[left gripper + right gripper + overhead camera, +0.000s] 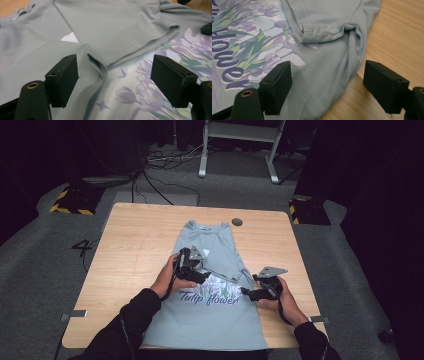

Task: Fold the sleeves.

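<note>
Two hand-held grippers rest on a pale grey-blue T-shirt [210,315] that lies flat in the middle of a light wooden table [135,245], its upper part folded inward over a printed front of purple tulips and the words "Tulip flower" [208,298]. On the person's left, the left gripper [206,277] sits over the folded sleeve edge near the shirt's middle, its jaws spread wide with cloth between them but not pinched. On the right, the right gripper [244,291] is at the shirt's right edge, jaws likewise wide apart, one above the fabric and the other above bare wood, gripping nothing.
</note>
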`<state>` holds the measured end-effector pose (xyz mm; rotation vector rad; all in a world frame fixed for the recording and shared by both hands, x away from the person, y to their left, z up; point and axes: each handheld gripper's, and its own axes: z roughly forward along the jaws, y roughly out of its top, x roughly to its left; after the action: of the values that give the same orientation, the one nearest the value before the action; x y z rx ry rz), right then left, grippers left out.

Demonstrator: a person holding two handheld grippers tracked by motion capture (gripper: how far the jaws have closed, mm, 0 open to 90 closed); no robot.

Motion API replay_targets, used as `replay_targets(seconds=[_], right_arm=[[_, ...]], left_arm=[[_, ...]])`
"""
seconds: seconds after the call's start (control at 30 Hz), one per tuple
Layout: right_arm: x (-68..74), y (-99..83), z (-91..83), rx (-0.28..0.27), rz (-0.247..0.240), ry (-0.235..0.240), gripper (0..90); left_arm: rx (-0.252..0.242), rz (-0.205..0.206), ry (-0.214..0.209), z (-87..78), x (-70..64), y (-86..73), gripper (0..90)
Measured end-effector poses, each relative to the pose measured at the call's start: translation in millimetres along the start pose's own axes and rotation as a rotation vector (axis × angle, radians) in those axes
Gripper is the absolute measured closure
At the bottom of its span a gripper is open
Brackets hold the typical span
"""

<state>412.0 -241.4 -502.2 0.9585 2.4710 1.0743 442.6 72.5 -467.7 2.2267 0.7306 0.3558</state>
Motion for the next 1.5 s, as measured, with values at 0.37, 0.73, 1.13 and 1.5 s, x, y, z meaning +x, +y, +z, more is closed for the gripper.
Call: replay_targets(seconds=[0.37,0.73,1.13,1.5], right_arm=[[0.1,-0.1,0.0,0.0,0.001,-0.001,22.9],[0.3,0.0,0.0,0.0,0.002,-0.002,23.0],[0.1,-0.2,0.0,-0.001,0.0,-0.001,22.9],[0.8,-1.3,-0.2,-0.007,0.002,-0.004,22.6]], left_arm=[[0.02,0.065,-0.016,-17.8,-10.1,-13.6,18.9],[0.039,0.096,-0.017,-30.7,-9.5,-31.2,18.5],[0.086,0.157,-0.034,-49.2,-10.8,-56.2,17.7],[0.115,0.132,-0.034,-59.7,-8.4,-88.0,17.4]])
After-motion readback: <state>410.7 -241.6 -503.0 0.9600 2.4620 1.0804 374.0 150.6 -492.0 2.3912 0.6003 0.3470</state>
